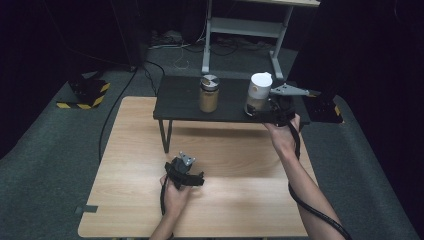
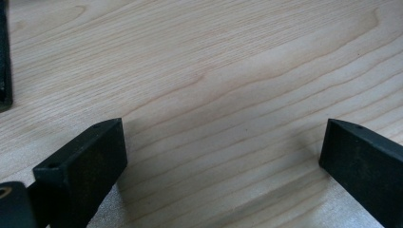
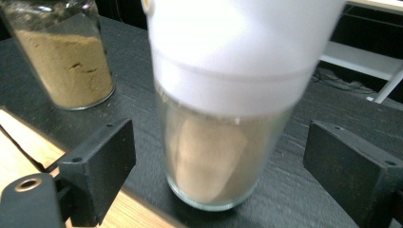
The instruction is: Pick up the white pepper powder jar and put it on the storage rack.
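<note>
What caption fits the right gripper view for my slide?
Right gripper, jaws open, faces a white-topped glass jar on the black shelf, beside a powder jar.

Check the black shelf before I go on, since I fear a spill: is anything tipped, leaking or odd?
Nothing stands out. The white-topped glass jar and the brown-powder glass jar stand upright on the black shelf, with no spill visible.

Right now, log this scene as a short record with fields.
surface: wooden table with a black raised shelf
on shelf: white-topped jar and jar of tan powder, both upright and apart
right gripper: open, fingers either side of the white-topped jar, not pressing it
left gripper: open over bare wood, nothing between fingers
</note>
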Motion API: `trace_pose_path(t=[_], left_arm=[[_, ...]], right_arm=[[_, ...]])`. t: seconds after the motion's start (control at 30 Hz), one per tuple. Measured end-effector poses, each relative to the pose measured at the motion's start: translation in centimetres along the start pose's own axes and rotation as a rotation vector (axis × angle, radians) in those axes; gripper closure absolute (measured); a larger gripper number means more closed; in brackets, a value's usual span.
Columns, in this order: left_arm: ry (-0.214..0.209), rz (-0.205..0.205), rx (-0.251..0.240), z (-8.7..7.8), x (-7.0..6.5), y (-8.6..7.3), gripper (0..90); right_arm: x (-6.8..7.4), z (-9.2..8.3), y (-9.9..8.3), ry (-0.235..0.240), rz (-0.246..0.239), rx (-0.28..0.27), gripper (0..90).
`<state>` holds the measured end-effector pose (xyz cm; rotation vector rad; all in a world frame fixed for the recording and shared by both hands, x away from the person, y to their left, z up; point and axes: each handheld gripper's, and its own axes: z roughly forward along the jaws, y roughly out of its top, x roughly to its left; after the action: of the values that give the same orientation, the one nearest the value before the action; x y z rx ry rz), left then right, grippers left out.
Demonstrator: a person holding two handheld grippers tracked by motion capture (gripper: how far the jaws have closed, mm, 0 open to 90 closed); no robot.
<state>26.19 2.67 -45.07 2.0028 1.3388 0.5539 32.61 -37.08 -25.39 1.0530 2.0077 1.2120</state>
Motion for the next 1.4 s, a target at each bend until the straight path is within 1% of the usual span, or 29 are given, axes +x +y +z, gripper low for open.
trace_pose_path(t=[0.03,0.07,0.13,0.17,0.2,0.23,0.3,0.33,0.37,0.4,0.43,0.47,0.53,0.6,0.63,0.67,0.7,0.73,0.77,0.8,0.83,0.87,0.93,0.97,1.0,1.07,1.17,1.37,1.4], left_arm=[[0.0,-0.001,0.0,0.0,0.0,0.0,1.7],[0.0,-0.001,0.0,0.0,0.0,0.0,1.7],[0.0,-0.001,0.0,0.0,0.0,0.0,1.7],[0.0,-0.001,0.0,0.0,0.0,0.0,1.7],[0.0,0.0,0.0,0.0,0.0,0.0,1.7],[0.0,0.0,0.0,0.0,0.0,0.0,1.7],[0.0,0.0,0.0,0.0,0.0,0.0,1.7],[0.0,0.0,0.0,0.0,0.0,0.0,1.7],[0.0,0.0,0.0,0.0,0.0,0.0,1.7],[0.0,-0.001,0.0,0.0,0.0,0.0,1.8],[0.0,-0.001,0.0,0.0,0.0,0.0,1.7],[0.0,-0.001,0.0,0.0,0.0,0.0,1.7],[0.0,-0.001,0.0,0.0,0.0,0.0,1.7],[0.0,-0.001,-0.001,0.0,0.0,0.0,1.7],[0.0,-0.001,0.0,0.0,0.0,0.0,1.7],[0.0,-0.001,-0.001,0.0,0.0,0.0,1.7],[0.0,-0.001,-0.001,0.0,0.0,0.0,1.7],[0.0,-0.001,-0.001,0.0,0.0,0.0,1.7],[0.0,-0.001,-0.001,0.0,0.0,0.0,1.7],[0.0,-0.001,-0.001,0.0,0.0,0.0,1.7],[0.0,-0.001,-0.001,0.0,0.0,0.0,1.7],[0.0,-0.001,-0.001,0.0,0.0,0.0,1.7],[0.0,-0.001,-0.001,0.0,0.0,0.0,1.7],[0.0,-0.001,-0.001,0.0,0.0,0.0,1.7],[0.0,-0.001,-0.001,0.0,0.0,0.0,1.7],[0.0,0.0,0.0,0.0,0.0,0.0,1.7],[0.0,0.0,0.0,0.0,0.0,0.0,1.7],[0.0,0.0,0.0,0.0,0.0,0.0,1.7],[0.0,0.0,0.0,0.0,0.0,0.0,1.7]], right_arm=[[0.0,-0.3,-0.4,0.002,-0.001,-0.004,10.2],[0.0,-0.3,-0.4,0.002,-0.001,-0.004,10.2],[-0.1,-1.0,-1.7,0.011,0.007,-0.022,10.4],[-0.1,-1.0,-1.7,0.011,0.007,-0.022,10.4],[0.0,-1.4,-2.8,0.012,0.009,-0.036,11.0],[0.0,-1.4,-2.8,0.012,0.009,-0.036,11.0],[0.2,-1.7,-3.9,0.004,0.007,-0.042,11.3],[0.3,-2.0,-5.0,-0.001,0.013,-0.046,11.4],[0.3,-2.0,-5.0,-0.001,0.013,-0.046,11.4],[0.3,-2.2,-6.0,-0.002,0.02,-0.049,11.5],[0.3,-2.4,-6.5,-0.002,0.021,-0.051,11.6],[0.3,-2.4,-6.5,-0.002,0.021,-0.051,11.6],[0.4,-2.7,-7.4,-0.002,0.021,-0.056,11.8],[0.6,-3.2,-8.8,0.005,0.02,-0.061,12.0],[0.6,-3.2,-8.8,0.005,0.02,-0.061,12.0],[0.8,-3.3,-9.7,0.013,0.014,-0.052,12.1],[0.8,-3.3,-9.7,0.013,0.014,-0.052,12.1],[1.0,-3.2,-10.7,0.023,0.013,-0.038,12.2],[1.0,-3.1,-11.3,0.029,0.02,-0.03,12.2],[1.0,-3.1,-11.3,0.029,0.02,-0.03,12.2],[1.0,-2.8,-12.6,0.04,0.042,-0.011,12.2],[1.0,-2.8,-12.6,0.04,0.042,-0.011,12.2],[1.0,-2.1,-14.0,0.048,0.066,0.015,12.2],[1.1,-1.6,-15.1,0.048,0.08,0.037,12.2],[1.1,-1.6,-15.1,0.048,0.08,0.037,12.2],[1.2,-0.9,-16.2,0.045,0.101,0.067,12.4],[1.6,0.1,-17.5,0.037,0.116,0.115,12.7],[2.2,1.3,-19.2,0.027,0.119,0.182,12.7],[2.2,1.3,-19.2,0.027,0.119,0.182,12.7]])
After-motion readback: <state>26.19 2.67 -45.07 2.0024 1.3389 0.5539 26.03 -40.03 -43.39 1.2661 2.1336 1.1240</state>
